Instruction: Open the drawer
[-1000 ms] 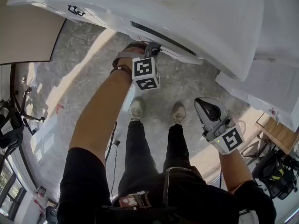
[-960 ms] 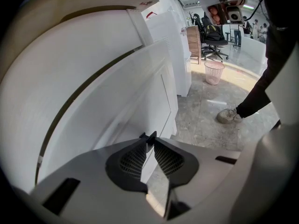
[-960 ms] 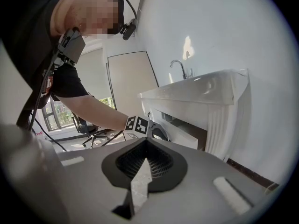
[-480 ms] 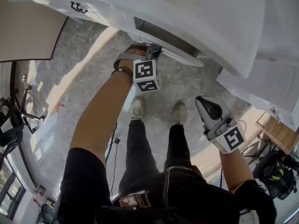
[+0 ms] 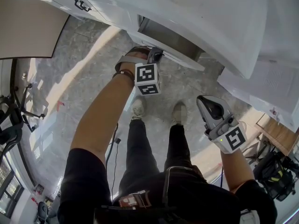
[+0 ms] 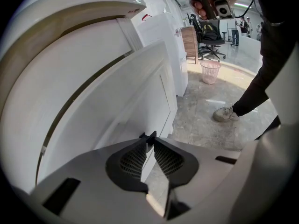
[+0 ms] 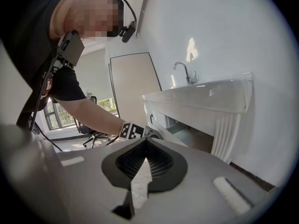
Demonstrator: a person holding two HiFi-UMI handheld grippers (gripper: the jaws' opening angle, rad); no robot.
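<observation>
The right hand-held gripper [image 5: 201, 101] hangs in the air at the person's right side. Its jaws are pressed together with nothing between them, and it is well apart from the drawer [image 5: 164, 35]. Further ahead, the left hand-held gripper [image 5: 155, 55] is at the drawer's front, its jaws narrow and closed on the small dark handle [image 6: 150, 135]. The drawer stands partly out from under the front edge of the white counter [image 5: 196, 8], above the grey floor [image 5: 79, 64]. A tap [image 7: 185, 71] stands at the counter's back edge.
</observation>
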